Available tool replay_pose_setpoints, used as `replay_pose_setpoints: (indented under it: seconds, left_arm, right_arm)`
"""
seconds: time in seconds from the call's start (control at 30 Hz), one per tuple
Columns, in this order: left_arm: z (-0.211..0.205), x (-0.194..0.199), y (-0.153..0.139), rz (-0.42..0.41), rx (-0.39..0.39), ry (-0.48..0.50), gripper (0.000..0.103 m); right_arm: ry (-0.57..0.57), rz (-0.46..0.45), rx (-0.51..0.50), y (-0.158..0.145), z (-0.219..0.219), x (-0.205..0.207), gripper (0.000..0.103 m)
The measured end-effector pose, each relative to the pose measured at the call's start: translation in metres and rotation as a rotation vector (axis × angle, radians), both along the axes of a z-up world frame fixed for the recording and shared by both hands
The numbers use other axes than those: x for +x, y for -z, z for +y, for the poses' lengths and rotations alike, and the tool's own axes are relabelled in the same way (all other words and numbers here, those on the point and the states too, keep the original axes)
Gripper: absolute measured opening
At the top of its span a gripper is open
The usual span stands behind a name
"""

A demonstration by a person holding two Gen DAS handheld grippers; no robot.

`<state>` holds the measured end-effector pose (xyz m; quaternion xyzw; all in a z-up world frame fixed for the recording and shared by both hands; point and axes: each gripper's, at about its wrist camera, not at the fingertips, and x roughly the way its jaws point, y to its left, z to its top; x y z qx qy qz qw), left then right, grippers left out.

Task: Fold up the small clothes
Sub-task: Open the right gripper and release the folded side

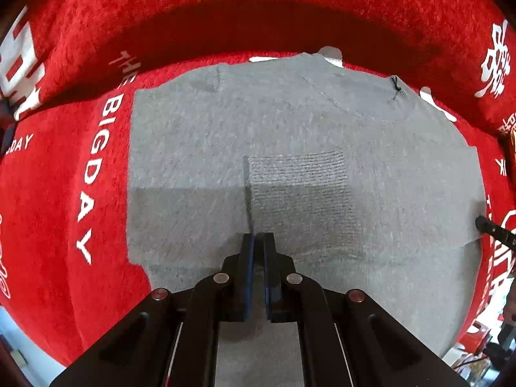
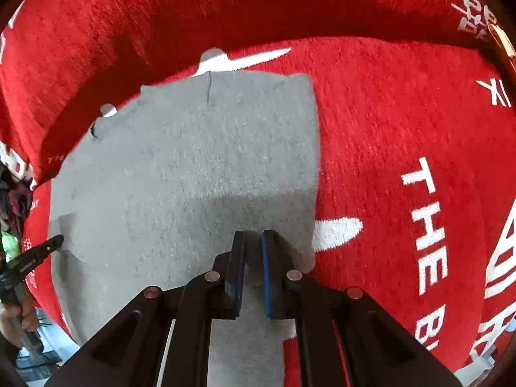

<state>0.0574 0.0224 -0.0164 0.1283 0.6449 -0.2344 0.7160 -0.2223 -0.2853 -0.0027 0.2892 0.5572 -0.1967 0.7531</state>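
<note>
A small grey knitted garment [image 1: 290,148] lies spread flat on a red couch seat, with a ribbed patch near its middle. It also shows in the right wrist view [image 2: 193,161]. My left gripper [image 1: 259,237] hangs low over the garment's near part, jaws nearly closed with a thin gap, holding nothing that shows. My right gripper [image 2: 253,235] is over the garment's near right corner, jaws a little apart, nothing seen between them. The right gripper's tip shows at the garment's right edge in the left wrist view [image 1: 483,224], and the left gripper's tip at the left edge in the right wrist view [image 2: 53,243].
The red plush couch cover [image 1: 64,193] carries white lettering, "THE BIG DAY" [image 1: 93,161]. The couch backrest [image 1: 258,6] rises just behind the garment. Floor and clutter show past the seat's edge at the lower right [image 1: 483,348].
</note>
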Motion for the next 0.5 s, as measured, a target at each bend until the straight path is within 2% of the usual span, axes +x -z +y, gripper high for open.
replay_pose_setpoints:
  seconds: [0.17,0.43,0.5]
  left_arm:
    - [0.002,-0.006,-0.008,0.007,0.025,-0.011,0.006]
    - [0.005,-0.029,-0.021,0.023,0.046,0.028,0.006]
    - [0.004,-0.034,-0.023,0.021,0.054,0.034,0.007]
  right_arm:
    - [0.017,0.043,0.0,-0.014,0.002,-0.007,0.009]
    - [0.047,0.04,0.049,-0.029,0.027,-0.02,0.009]
    - [0.054,0.037,0.066,-0.031,0.034,-0.022,0.013]
